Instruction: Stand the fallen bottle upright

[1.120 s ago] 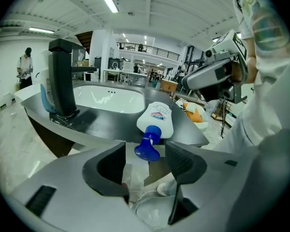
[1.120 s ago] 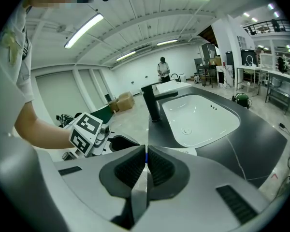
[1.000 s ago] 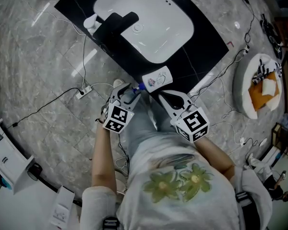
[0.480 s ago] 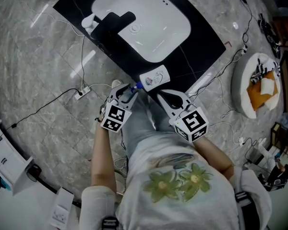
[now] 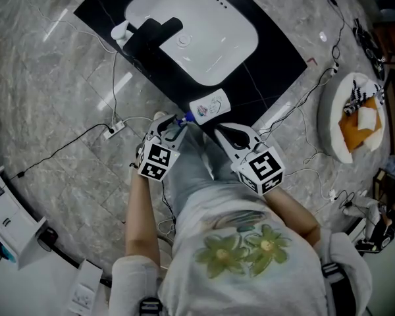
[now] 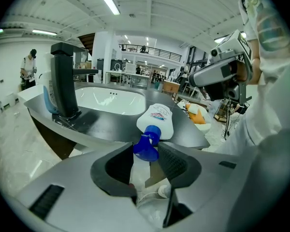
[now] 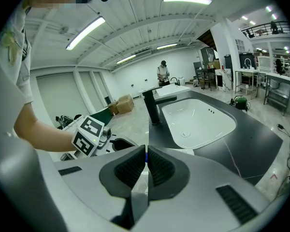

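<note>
1. Black counter (image 5: 280, 61) holds a white sink (image 5: 247, 25). A black faucet (image 5: 151, 35) stands at the sink's left end, well apart from the bottle.
2. On the grey marble floor, cables run to a power strip (image 5: 116, 125). A round white cushion (image 5: 332, 120) with something orange on it sits off to the right.
3. Bottle (image 5: 210, 104): white with a printed label, lying on its side at the counter's near edge, between the sink and the person. Its blue cap (image 5: 186, 118) points at the left gripper.
4. Left gripper (image 5: 176, 125): jaws partly drawn in, with a pad on each side of the blue cap, clamped on it.
5. Right gripper (image 5: 218, 131): jaws pressed together with nothing between them. Its tips are just beside the bottle; I cannot tell whether they touch it.
</note>
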The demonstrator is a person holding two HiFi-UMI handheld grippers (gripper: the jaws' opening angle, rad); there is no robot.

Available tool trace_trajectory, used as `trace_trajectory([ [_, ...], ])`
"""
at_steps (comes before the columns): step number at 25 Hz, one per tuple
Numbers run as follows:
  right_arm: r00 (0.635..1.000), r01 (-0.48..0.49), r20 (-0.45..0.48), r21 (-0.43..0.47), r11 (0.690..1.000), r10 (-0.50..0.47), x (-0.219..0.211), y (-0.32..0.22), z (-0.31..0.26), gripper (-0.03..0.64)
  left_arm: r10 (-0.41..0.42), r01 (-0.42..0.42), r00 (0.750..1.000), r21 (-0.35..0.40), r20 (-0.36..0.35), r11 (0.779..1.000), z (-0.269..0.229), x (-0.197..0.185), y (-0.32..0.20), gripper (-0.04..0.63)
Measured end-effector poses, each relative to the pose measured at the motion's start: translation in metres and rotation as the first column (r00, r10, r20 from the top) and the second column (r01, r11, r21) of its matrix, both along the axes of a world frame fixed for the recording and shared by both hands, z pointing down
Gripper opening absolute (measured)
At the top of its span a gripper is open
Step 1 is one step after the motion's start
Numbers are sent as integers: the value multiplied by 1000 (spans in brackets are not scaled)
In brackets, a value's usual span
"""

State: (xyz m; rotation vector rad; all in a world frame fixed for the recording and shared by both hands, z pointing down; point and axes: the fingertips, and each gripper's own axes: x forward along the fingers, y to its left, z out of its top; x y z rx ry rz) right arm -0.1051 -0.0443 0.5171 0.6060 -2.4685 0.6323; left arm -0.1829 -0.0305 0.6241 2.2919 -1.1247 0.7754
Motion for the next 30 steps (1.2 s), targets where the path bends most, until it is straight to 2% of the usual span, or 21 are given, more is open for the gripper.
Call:
trace_trajectory([
  [5, 1000, -7, 9, 8, 1000, 7, 4, 2, -5, 43, 13, -14, 1000, 38, 26, 999, -20, -1, -2, 176],
  [10, 1000, -15, 17, 5, 1000, 15, 8, 6, -5, 43, 13, -15, 1000, 79, 23, 997, -42, 0, -8, 176],
  [19, 999, -33, 37, 22, 999, 32, 19, 8, -15, 43, -7, 4, 1000, 97, 30, 995, -66, 10, -12, 175],
  [23, 999, -39, 40, 31, 999, 37, 28, 6, -19, 43, 3, -10, 998, 114, 64, 993, -76, 16, -16, 175],
  [27, 998, -48, 34, 37, 998, 47, 38, 6, -20, 43, 3, -12, 998, 140, 65, 990, -86, 23, -20, 175],
  [30, 998, -56, 33, 42, 998, 55, 43, 3, -21, 43, -5, -5, 997, 132, 76, 991, -89, 25, -22, 175],
])
